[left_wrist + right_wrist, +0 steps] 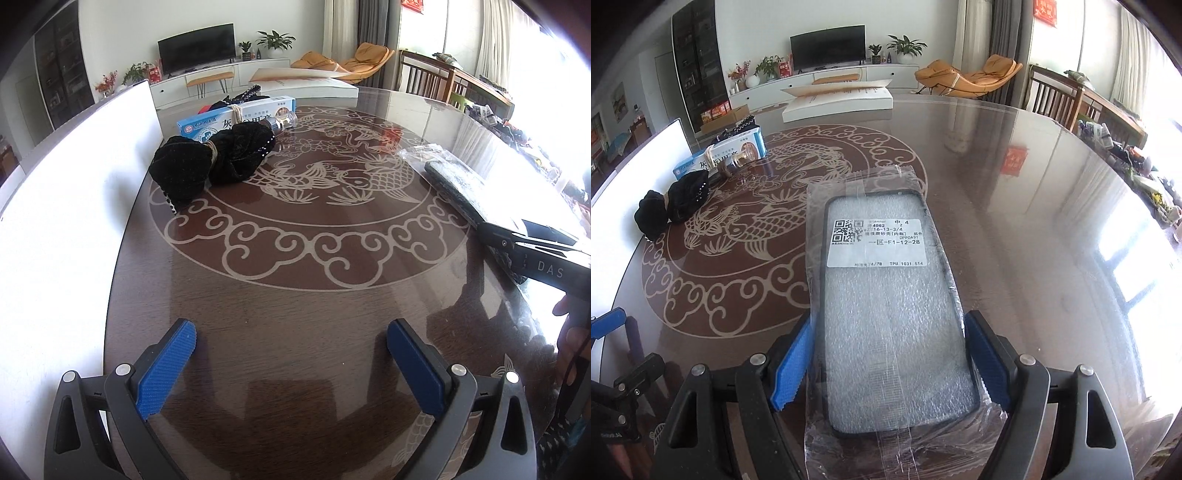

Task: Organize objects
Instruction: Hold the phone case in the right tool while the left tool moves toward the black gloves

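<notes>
Phone case (890, 314), bagged in clear crinkled plastic: lying flat, long axis running straight away from the right gripper (890, 363), near end sitting between the blue ribbed pads (792, 369), far end pointing toward the far rim of the table (1052, 221). Black rim, rounded corners, white foam liner showing through; white printed label with a square code stuck near the far end. Pads pressing both long edges of the bag, clamping it. From the left wrist view, hanging just above the tabletop, right of the carp design (332, 173).

Left gripper (291, 365): hovering over bare tabletop, fingers spread wide, holding nothing.

Table: round, dark glossy wood under glass, pale inlaid fish ringed by cloud scrolls.

Black velvet hair tie (210, 157), soft and bunched, beaded at the edge: resting on the left edge of the carp design. Blue-and-white carton (236, 114), long and boxy, and a small clear bottle (282, 122) lying on its side: just behind the hair tie. White board (74, 177): lying left of the carp design.
</notes>
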### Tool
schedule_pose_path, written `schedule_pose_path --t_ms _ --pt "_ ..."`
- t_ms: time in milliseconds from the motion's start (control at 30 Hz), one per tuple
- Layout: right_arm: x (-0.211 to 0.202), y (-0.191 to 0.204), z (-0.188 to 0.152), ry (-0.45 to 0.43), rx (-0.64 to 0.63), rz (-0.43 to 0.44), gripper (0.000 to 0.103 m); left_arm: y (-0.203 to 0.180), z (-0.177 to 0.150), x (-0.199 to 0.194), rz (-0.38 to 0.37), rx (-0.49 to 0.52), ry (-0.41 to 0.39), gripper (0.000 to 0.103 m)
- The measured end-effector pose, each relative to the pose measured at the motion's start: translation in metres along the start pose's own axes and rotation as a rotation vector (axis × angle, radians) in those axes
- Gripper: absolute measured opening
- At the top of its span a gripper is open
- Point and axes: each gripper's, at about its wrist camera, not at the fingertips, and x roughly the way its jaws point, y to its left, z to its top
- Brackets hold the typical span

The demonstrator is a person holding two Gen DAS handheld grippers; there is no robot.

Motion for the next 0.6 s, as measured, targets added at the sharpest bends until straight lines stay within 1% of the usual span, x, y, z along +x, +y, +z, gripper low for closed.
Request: schedule_pose_path --t_ms 67,167,467,600 --pt "0.0015 0.0016 0.0001 0.006 -0.006 0.005 0.087 0.0 0.0 0.0 0.0 0.0 0.0 0.103" --pt "0.0016 0.0018 -0.0022 0.014 -0.009 0.009 0.093 0.0001 0.0 0.0002 0.0 0.0 0.0 0.103" --pt "0.0014 0.0003 -0.0039 0.021 -0.007 0.009 0.098 -0.0001 0.0001 0.0002 0.0 0.0 0.0 0.103" --pt "0.0017 0.0004 -0.0043 0.022 -0.007 0.009 0.099 0.0 0.0 0.0002 0.0 0.0 0.0 0.103"
